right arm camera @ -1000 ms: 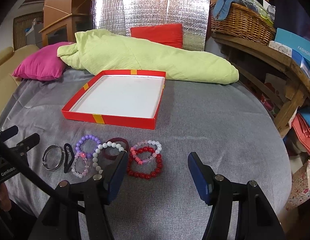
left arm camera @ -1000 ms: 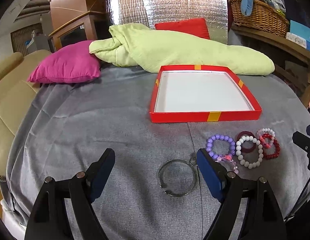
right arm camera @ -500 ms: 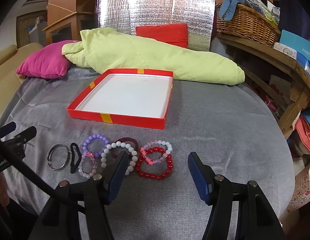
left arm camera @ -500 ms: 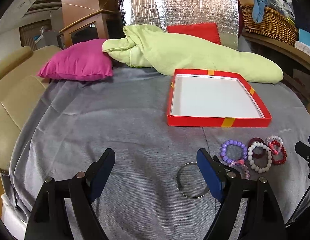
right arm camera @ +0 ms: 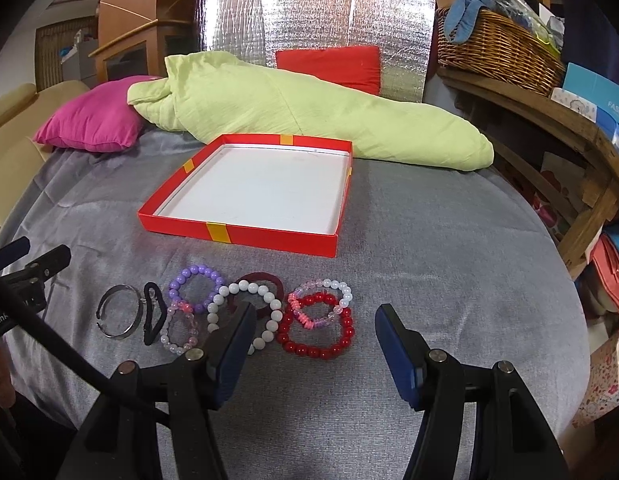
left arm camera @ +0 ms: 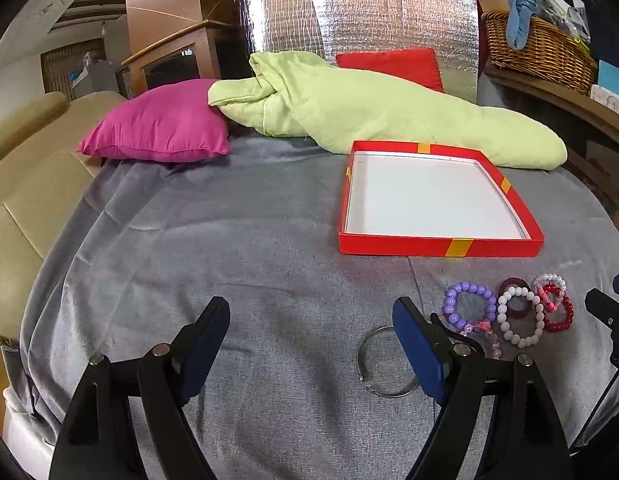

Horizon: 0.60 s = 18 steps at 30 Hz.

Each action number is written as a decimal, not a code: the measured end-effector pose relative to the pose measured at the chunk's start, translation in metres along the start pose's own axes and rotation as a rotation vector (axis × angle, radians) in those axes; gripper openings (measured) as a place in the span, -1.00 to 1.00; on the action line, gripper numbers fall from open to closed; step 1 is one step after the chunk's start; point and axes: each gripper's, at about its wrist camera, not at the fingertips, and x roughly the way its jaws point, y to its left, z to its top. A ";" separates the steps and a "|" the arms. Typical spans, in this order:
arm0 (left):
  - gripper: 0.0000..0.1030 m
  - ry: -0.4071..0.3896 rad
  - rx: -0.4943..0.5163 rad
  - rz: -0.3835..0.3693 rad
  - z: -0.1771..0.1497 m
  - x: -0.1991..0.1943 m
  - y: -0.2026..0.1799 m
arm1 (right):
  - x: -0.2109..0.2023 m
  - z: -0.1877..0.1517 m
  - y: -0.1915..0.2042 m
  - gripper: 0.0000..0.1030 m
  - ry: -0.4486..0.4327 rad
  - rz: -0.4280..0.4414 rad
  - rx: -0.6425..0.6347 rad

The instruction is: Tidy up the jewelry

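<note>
Left gripper (left arm camera: pixel 311 326) hovers low over the grey cover (left arm camera: pixel 229 248), jaws spread wide and empty, its right finger overlapping the silver bangle (left arm camera: pixel 383 362). Right gripper (right arm camera: pixel 313 334) likewise gapes empty above the red bead bracelet (right arm camera: pixel 315 330). Bracelets lie in a row before the red tray (right arm camera: pixel 237 236), apart from it.

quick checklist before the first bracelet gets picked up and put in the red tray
1. Right gripper open, nothing held: ok.
2. Left gripper open, nothing held: ok.
3. Red tray has free space; its white floor looks bare: ok.
4. Red bracelet lies between the right fingers, but a pink and clear bracelet overlaps its top: not ok for a clean single grab.
5. Metal bangle lined up with the left gripper: not ok, it sits off to the right, partly behind the right finger.
6. Path from the bracelets to the tray free of clutter: ok.
</note>
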 end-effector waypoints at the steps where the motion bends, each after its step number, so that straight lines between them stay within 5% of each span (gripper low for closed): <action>1: 0.63 0.000 0.000 0.001 0.000 0.000 0.000 | 0.000 0.000 0.000 0.28 0.000 0.000 0.000; 8: 0.63 0.015 -0.005 -0.013 -0.001 0.002 0.000 | 0.000 0.000 -0.006 0.28 0.001 -0.003 0.004; 18: 0.63 0.166 -0.119 -0.103 -0.011 0.031 0.027 | 0.008 -0.002 -0.051 0.28 0.036 -0.015 0.127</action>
